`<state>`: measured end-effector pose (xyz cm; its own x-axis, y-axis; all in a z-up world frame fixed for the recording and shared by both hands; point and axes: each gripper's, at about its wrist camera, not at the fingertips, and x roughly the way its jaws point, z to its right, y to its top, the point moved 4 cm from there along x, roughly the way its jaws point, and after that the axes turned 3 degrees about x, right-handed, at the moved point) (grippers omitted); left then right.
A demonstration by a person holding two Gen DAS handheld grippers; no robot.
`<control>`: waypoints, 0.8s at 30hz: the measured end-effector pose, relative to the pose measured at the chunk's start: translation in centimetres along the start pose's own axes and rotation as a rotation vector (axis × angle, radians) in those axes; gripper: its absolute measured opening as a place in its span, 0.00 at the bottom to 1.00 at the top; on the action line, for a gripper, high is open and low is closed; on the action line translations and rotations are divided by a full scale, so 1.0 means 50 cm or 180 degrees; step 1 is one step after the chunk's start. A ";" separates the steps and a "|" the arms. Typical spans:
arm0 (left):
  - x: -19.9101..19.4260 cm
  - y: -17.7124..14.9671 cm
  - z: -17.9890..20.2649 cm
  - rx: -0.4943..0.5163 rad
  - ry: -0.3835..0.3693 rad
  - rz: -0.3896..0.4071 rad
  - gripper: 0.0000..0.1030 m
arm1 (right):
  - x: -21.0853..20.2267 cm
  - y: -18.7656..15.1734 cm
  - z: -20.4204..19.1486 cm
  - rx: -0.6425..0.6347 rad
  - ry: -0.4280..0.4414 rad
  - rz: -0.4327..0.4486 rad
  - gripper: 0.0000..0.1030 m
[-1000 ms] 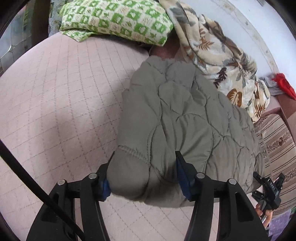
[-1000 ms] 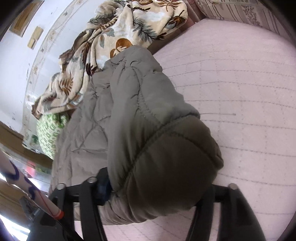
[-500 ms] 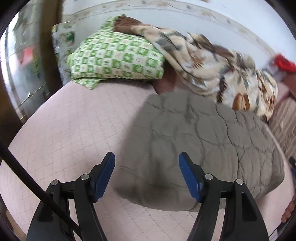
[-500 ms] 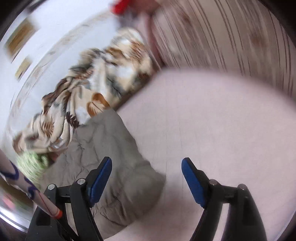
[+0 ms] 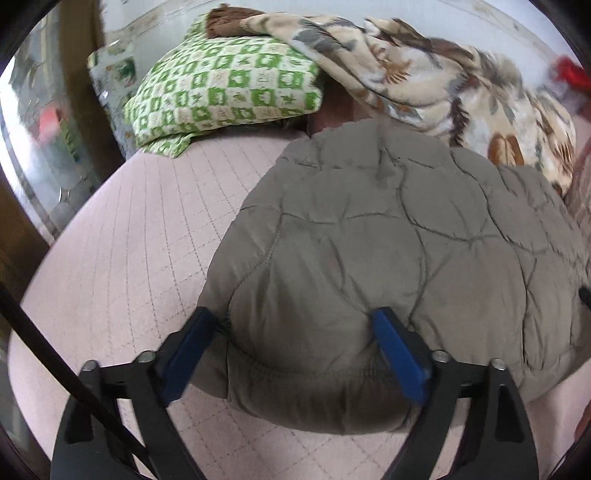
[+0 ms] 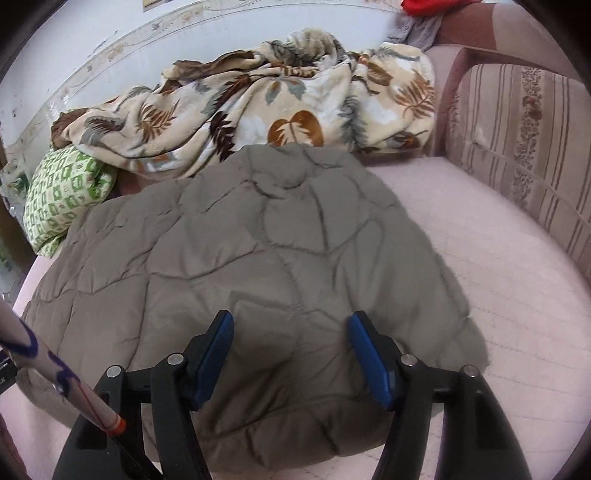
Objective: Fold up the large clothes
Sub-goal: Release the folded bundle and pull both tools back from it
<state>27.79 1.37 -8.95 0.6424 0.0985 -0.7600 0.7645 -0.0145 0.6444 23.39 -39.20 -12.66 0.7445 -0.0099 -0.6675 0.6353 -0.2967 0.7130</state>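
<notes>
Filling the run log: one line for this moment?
left gripper: open, fingers straddling quilted jacket | right gripper: open over it | jacket folded on bed

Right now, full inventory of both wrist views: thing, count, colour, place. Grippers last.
quilted jacket: 1, grey-brown, folded bundle on the bed, near edge at both grippers
bed cover: 1, pale pink with stitched grid, under the jacket
pillow: 1, green and white check, head of bed by the wall
blanket: 1, cream with brown leaf print, bunched along the wall behind the jacket
striped cushion: 1, pink-brown stripes, right end of bed
red cloth: 1, red, far corner
left gripper: black with blue pads, jaws open around the jacket's near fold
right gripper: black with blue pads, open over the jacket
</notes>
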 end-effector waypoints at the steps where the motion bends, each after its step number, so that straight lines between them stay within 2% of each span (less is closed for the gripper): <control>1: 0.008 -0.001 -0.008 -0.0084 -0.0021 -0.0043 0.95 | -0.001 0.000 -0.001 0.0008 0.0002 0.0003 0.68; 7: 0.037 0.001 -0.027 -0.0290 -0.0234 -0.0230 1.00 | 0.002 0.002 -0.016 -0.0097 -0.0097 0.0067 0.68; 12: 0.035 0.001 -0.033 -0.0398 -0.0274 -0.0111 1.00 | -0.005 0.000 -0.010 -0.0041 -0.0061 0.0084 0.69; 17: -0.038 -0.002 -0.019 -0.0207 -0.0027 0.0169 1.00 | -0.028 0.004 -0.002 0.0041 -0.0083 0.0181 0.71; 24: -0.176 -0.029 -0.009 -0.0216 0.0003 0.0377 1.00 | -0.109 -0.005 0.007 0.0006 -0.0250 0.0381 0.75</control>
<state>20.98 0.97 -3.15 0.7279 0.1010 -0.6782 0.6780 0.0414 0.7339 19.13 -39.41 -9.27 0.7967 -0.1199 -0.5924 0.5424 -0.2906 0.7883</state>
